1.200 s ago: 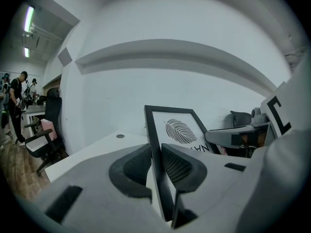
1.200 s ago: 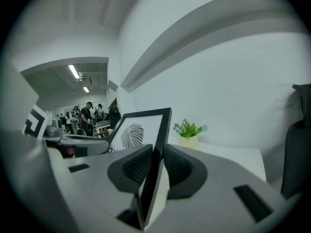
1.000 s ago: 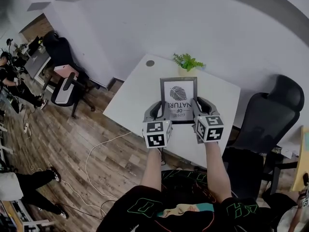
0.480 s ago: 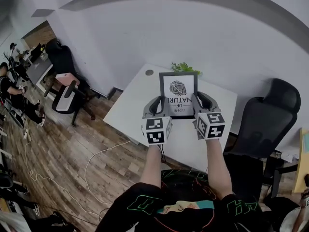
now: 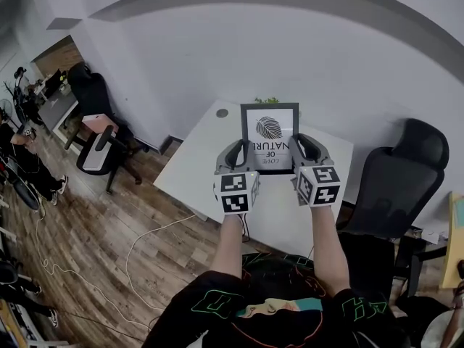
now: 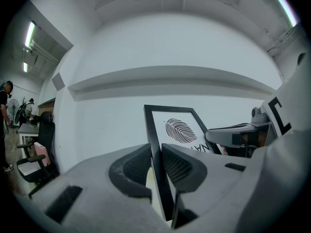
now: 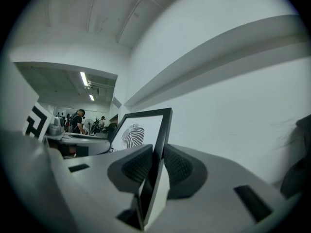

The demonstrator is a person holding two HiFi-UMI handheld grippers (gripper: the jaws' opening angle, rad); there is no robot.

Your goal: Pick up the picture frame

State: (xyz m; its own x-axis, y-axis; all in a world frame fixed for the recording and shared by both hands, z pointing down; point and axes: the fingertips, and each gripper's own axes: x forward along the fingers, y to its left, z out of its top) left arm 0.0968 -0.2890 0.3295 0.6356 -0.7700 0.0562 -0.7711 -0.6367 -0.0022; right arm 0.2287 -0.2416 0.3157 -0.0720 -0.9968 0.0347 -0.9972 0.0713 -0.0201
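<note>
Already the frame looks lifted off the tabletop at centre, left claw and right claw each clamped on a side edge; pickup seems essentially done.

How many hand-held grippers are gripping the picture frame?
2: the left hand-held gripper clamps the picture frame at its left edge, the right hand-held gripper at its right edge.
</note>
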